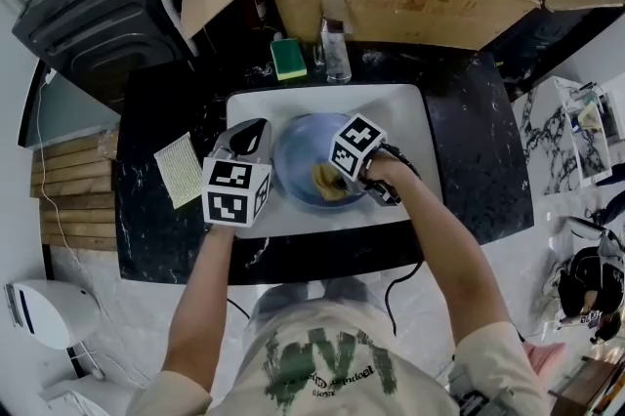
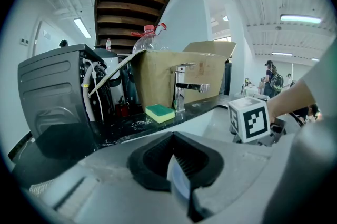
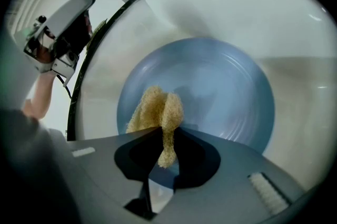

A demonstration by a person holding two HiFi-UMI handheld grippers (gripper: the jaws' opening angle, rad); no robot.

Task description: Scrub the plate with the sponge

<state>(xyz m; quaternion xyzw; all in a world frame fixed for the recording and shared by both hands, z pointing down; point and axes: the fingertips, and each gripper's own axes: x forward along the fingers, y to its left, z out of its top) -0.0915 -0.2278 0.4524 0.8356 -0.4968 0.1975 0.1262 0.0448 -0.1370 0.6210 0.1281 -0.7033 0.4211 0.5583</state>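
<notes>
Head view: round pale-blue plate [image 1: 303, 143] lying in white rectangular sink basin [image 1: 405, 116], set in black marbled bench [image 1: 479, 150]. Left hand-held gripper [image 2: 178, 178]: jaws clamped on the plate's near rim. Right hand-held gripper [image 3: 162, 150]: jaws pinched on tan fibrous scrubbing sponge [image 3: 155, 112], which is pressed against the plate's inner surface.

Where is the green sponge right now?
In the head view, the green sponge sits on the dark counter behind the white sink, just left of the faucet.
</notes>
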